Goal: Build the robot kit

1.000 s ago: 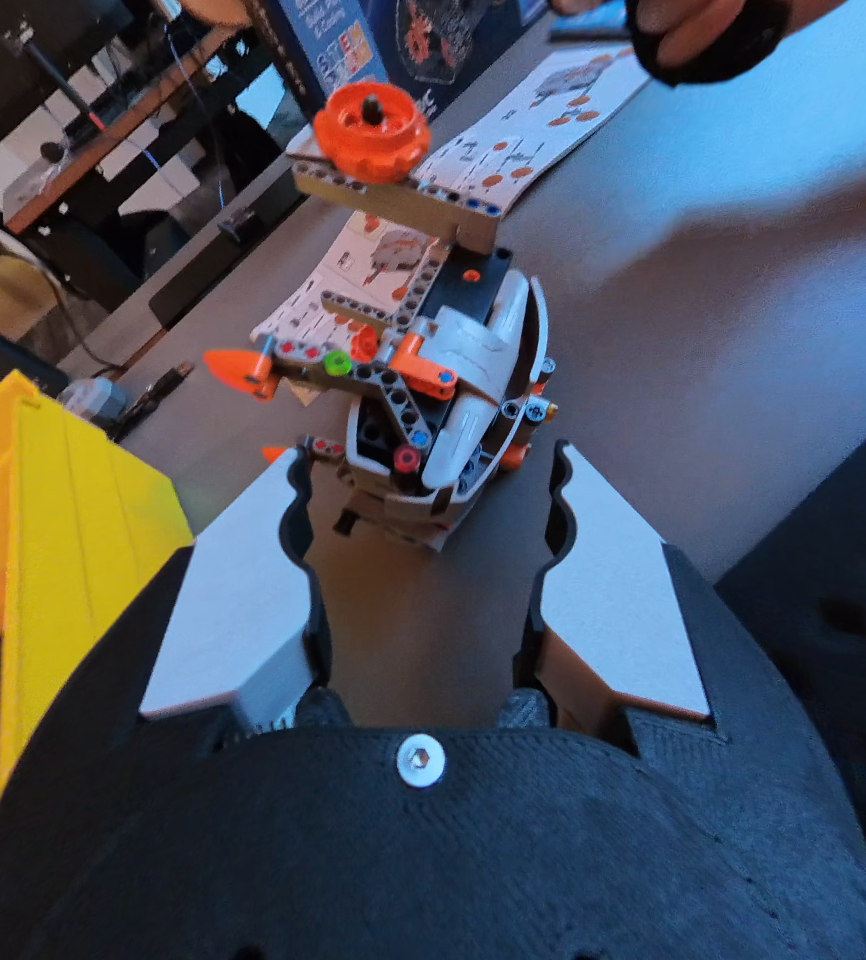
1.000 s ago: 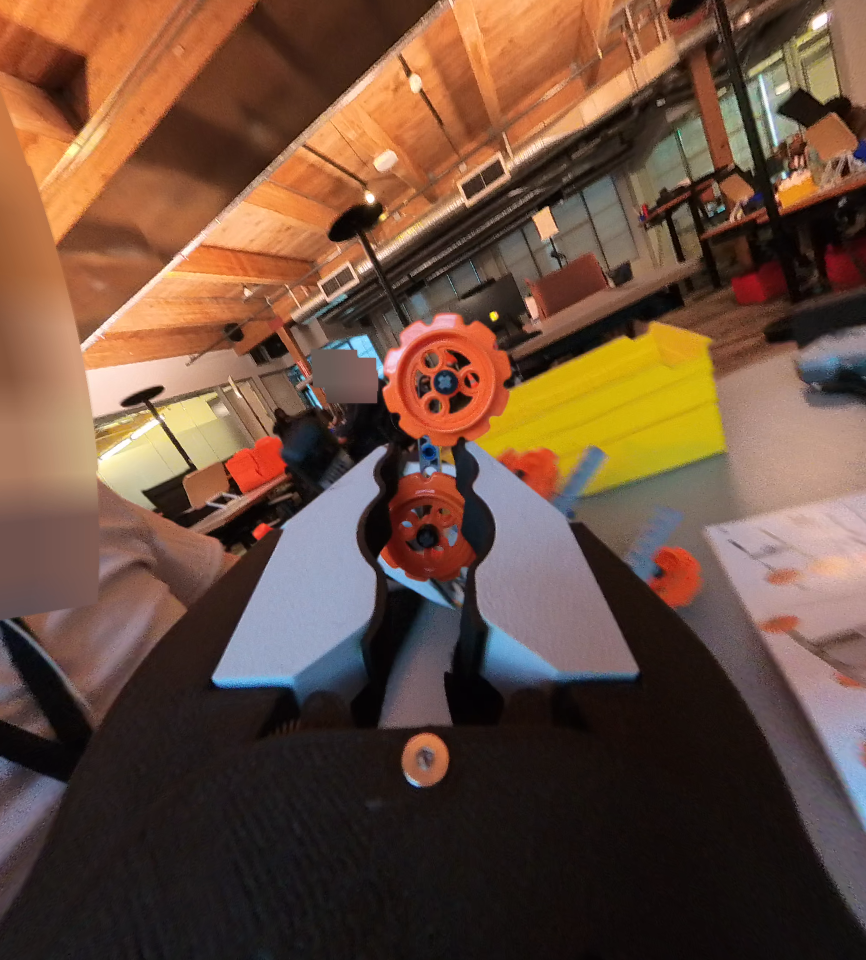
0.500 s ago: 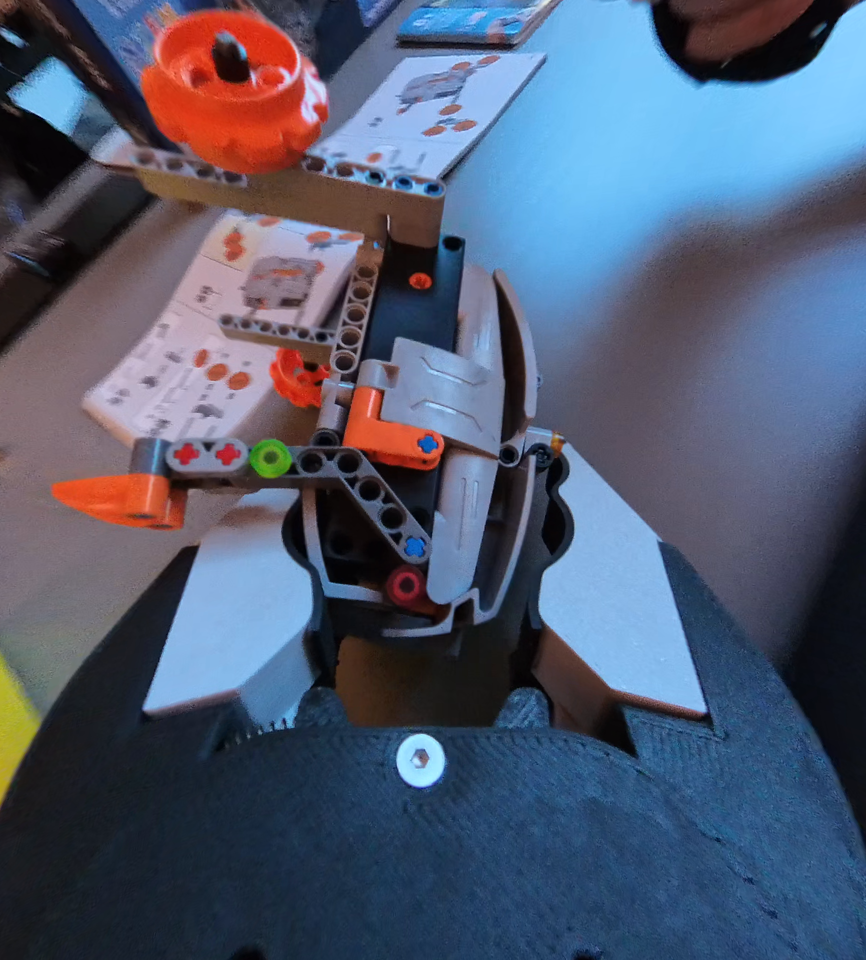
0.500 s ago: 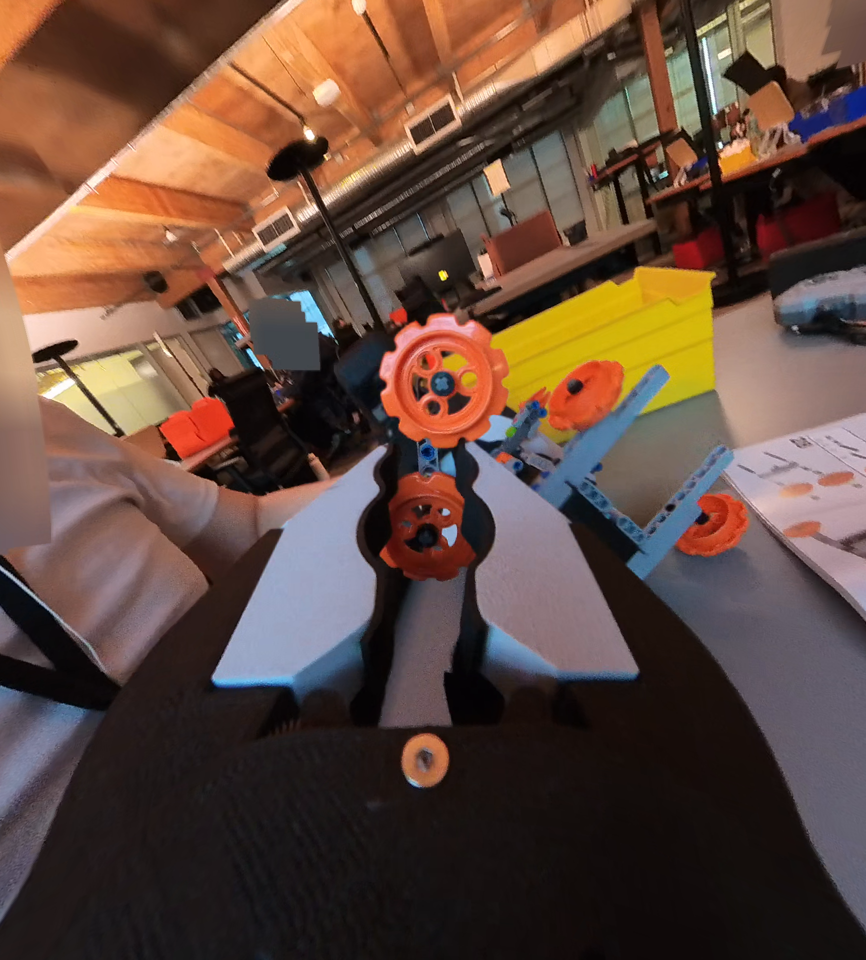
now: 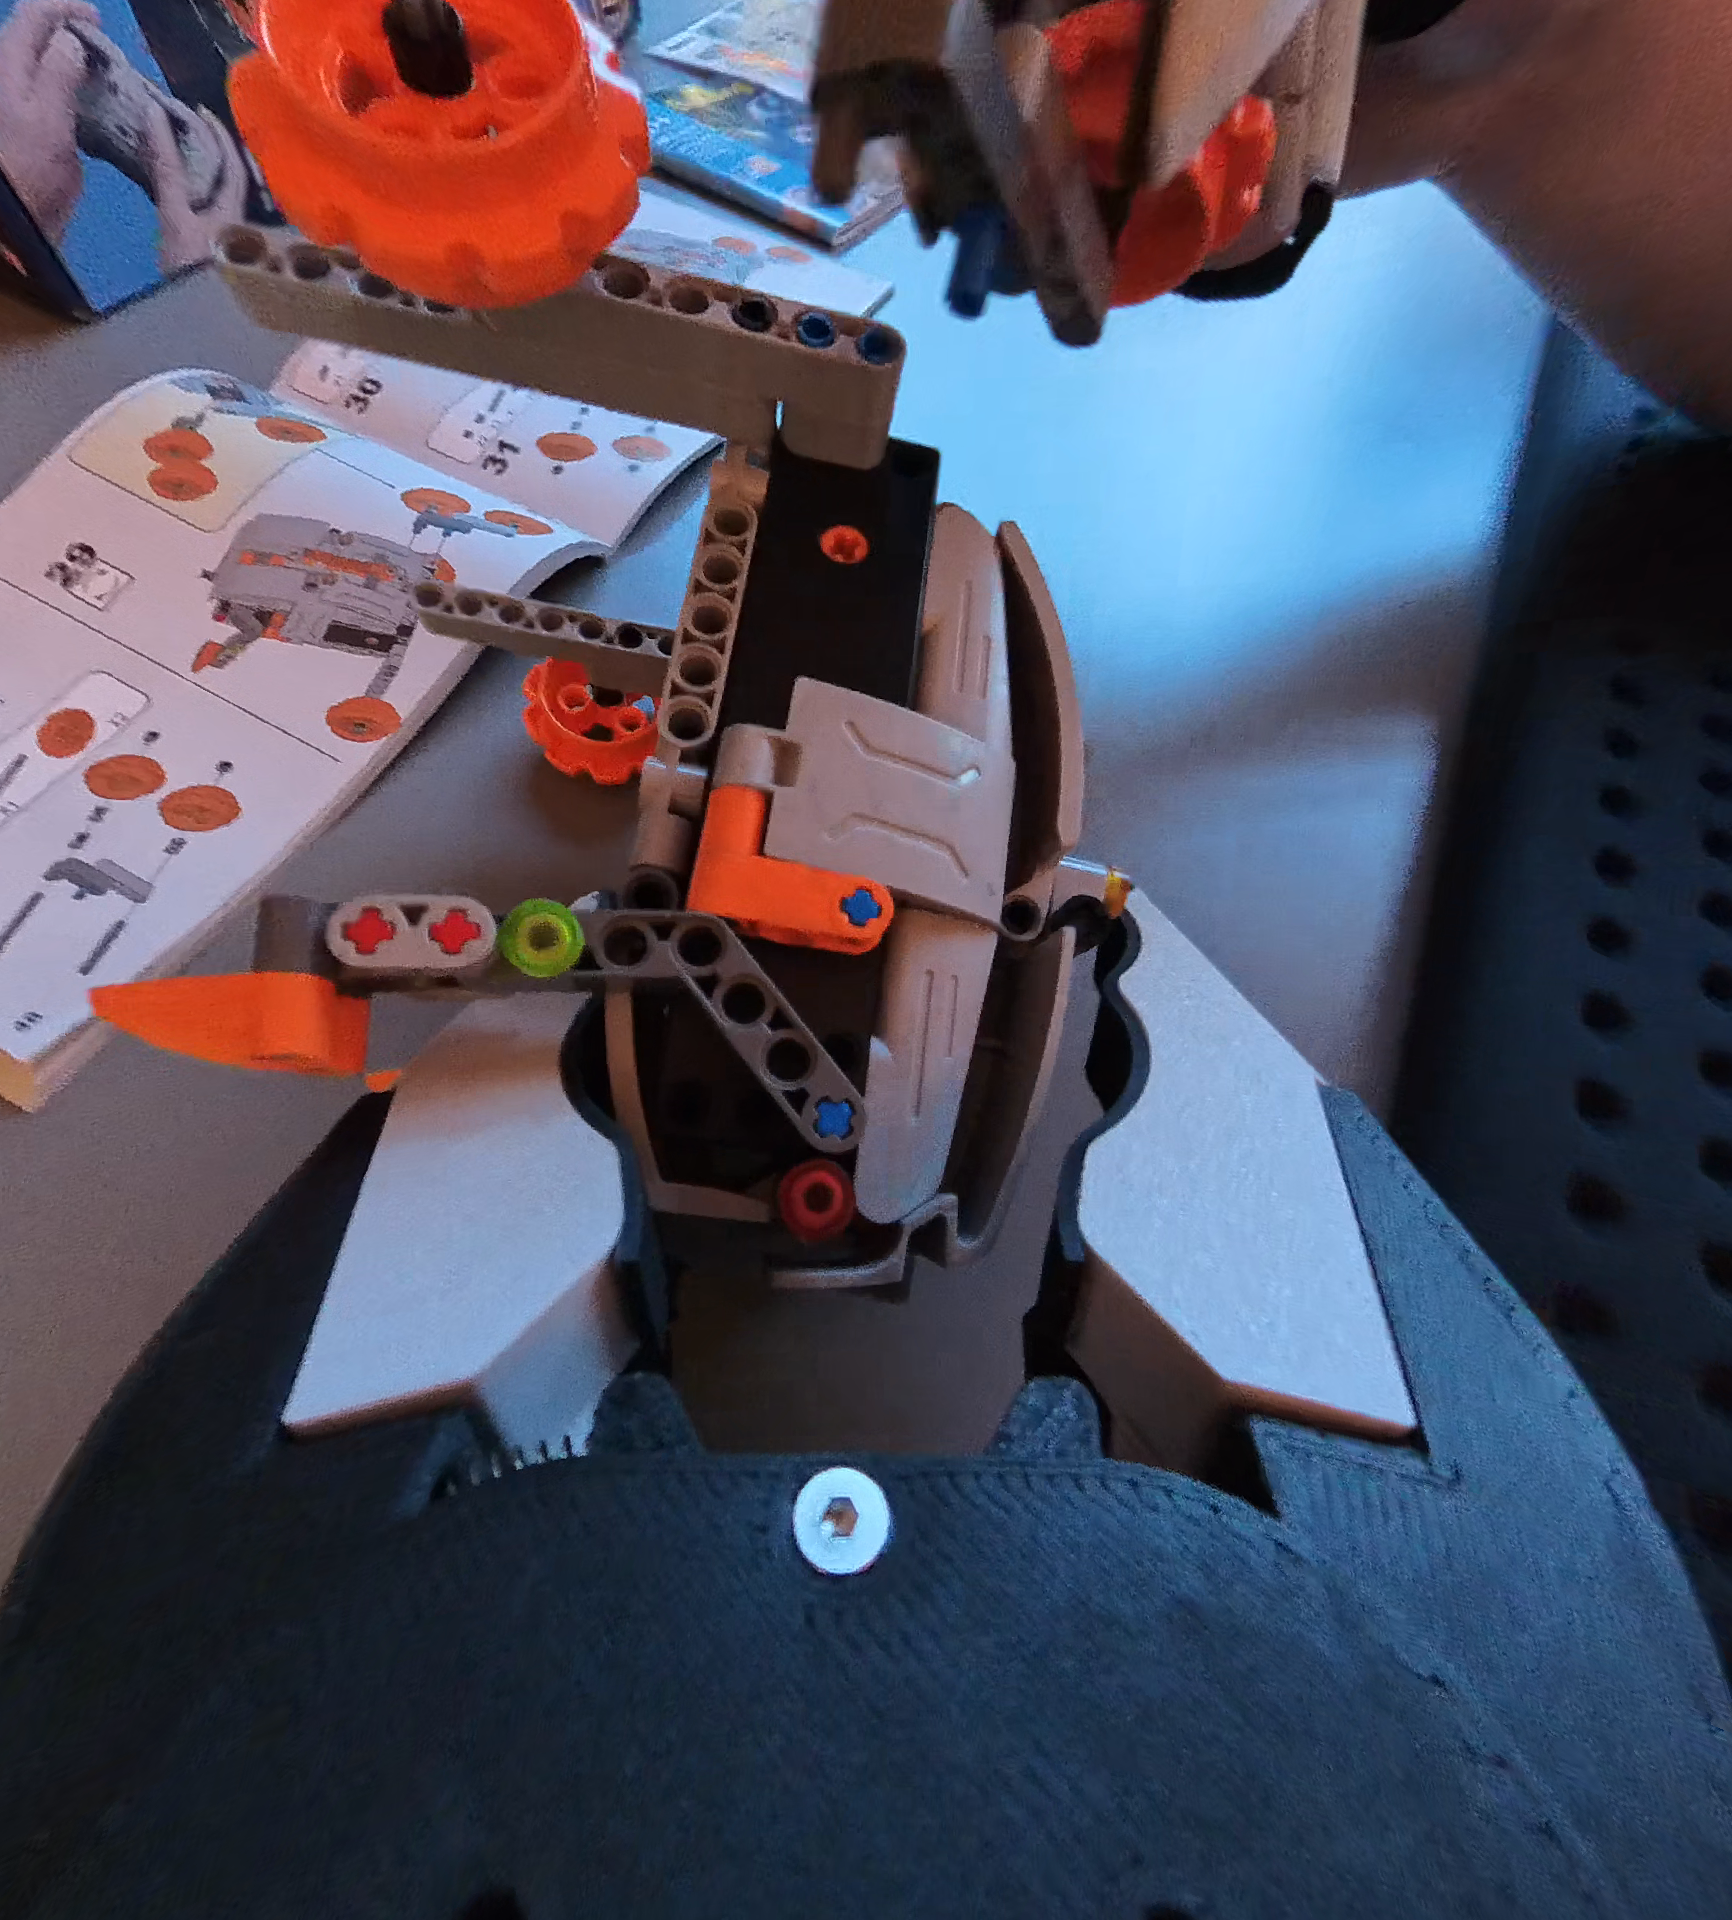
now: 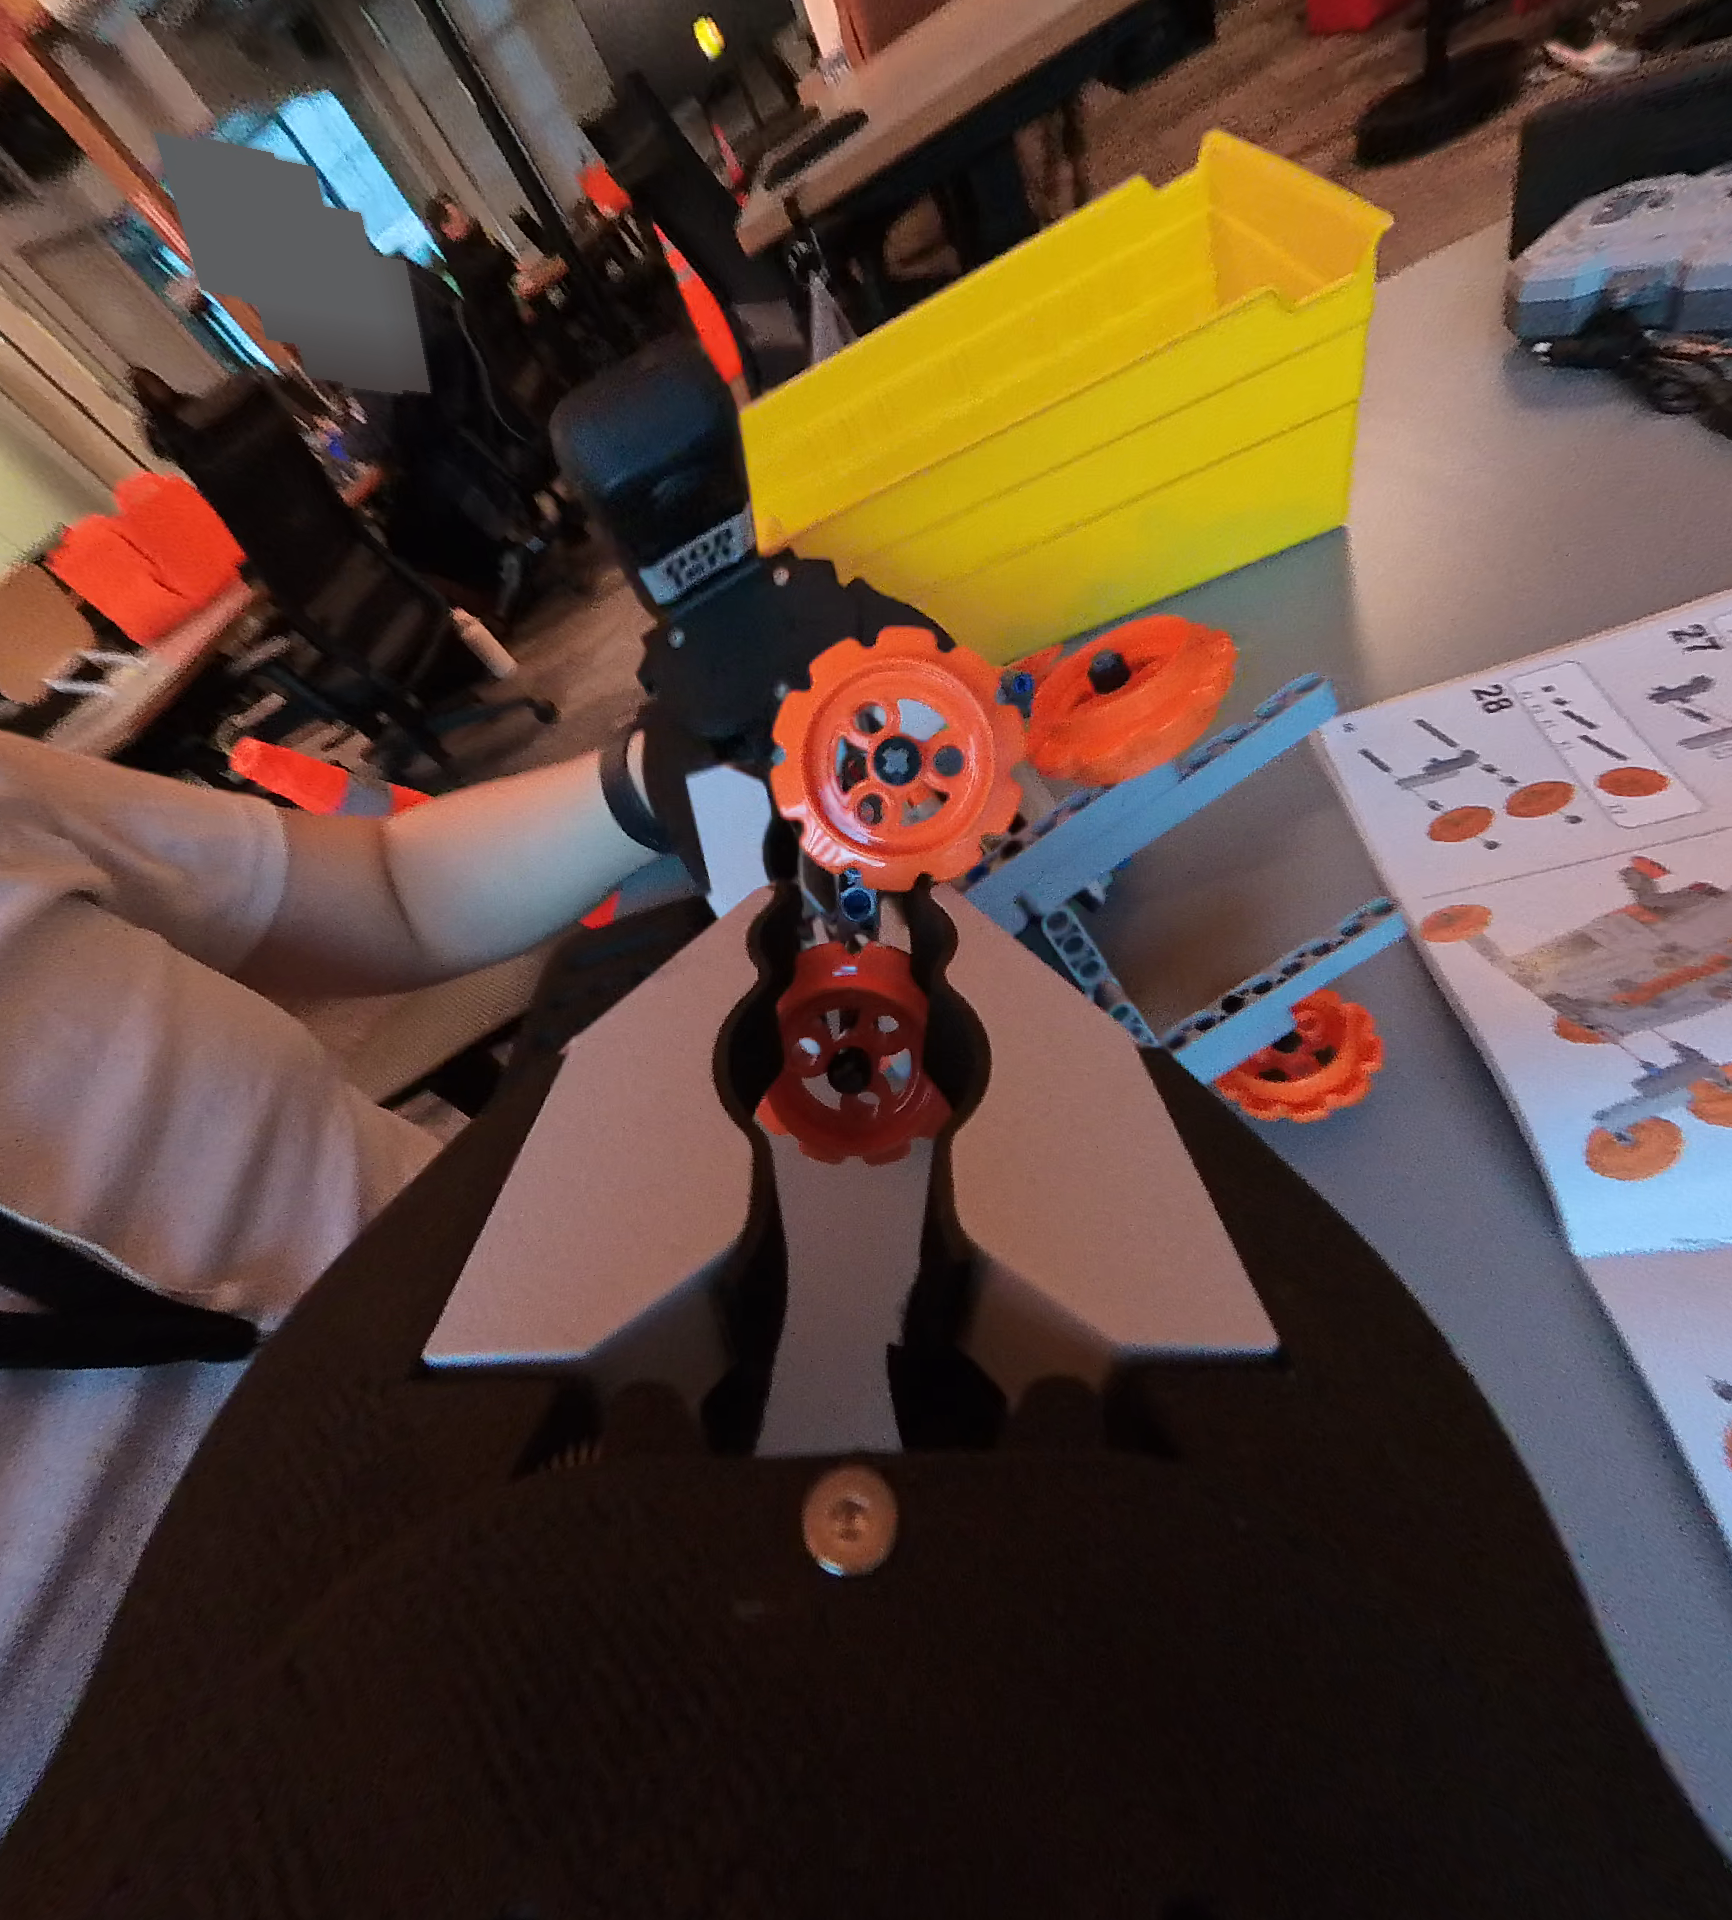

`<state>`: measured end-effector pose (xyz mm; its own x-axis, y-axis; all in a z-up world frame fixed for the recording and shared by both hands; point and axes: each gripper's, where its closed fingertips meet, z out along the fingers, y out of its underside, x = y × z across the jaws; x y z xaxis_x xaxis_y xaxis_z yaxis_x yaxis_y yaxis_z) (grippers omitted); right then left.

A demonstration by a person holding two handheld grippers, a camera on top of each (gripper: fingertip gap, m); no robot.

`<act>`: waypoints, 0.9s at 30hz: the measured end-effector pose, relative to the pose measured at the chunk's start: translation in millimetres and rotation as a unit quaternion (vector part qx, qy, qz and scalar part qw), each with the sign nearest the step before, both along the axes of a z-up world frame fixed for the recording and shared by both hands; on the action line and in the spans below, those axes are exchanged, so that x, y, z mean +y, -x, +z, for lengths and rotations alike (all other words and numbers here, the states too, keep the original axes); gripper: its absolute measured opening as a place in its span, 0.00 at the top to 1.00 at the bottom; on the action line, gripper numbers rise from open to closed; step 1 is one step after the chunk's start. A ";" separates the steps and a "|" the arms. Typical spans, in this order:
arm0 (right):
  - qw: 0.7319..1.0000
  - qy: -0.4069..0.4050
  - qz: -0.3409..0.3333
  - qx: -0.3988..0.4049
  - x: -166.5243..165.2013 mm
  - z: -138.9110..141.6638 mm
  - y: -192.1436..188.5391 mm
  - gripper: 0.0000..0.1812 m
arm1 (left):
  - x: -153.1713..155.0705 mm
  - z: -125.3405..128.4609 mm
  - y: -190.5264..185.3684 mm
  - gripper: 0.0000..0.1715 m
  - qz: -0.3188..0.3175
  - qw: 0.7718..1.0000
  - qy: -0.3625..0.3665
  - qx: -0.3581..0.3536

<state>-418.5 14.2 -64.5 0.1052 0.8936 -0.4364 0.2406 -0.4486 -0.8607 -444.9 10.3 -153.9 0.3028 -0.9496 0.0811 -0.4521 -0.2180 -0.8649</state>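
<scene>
Grey table (image 6: 1464, 499): carries a yellow plastic bin (image 6: 1070, 416) and an open instruction booklet (image 5: 166, 644).

Grey-and-orange brick-built vehicle (image 5: 841, 831): our left tool (image 5: 841, 1101) grips its body, steadying it.

Two-wheel orange axle piece (image 6: 893, 769): our right tool (image 6: 857, 914) pinches it, just beside the vehicle.

Wheel assembly (image 6: 867, 914) nearer brick model (image 5: 841, 883).

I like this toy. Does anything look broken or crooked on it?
Nothing looks broken. The grey and orange brick-built vehicle is tipped on end in the left gripper, so one orange toothed plastic wheel sticks up in the air.
</scene>
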 end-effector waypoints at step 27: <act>0.997 0.025 -0.001 0.076 10.9 -20.4 -8.8 0.88 | 15.4 -11.6 -7.5 0.55 0.017 0.981 -0.164 0.101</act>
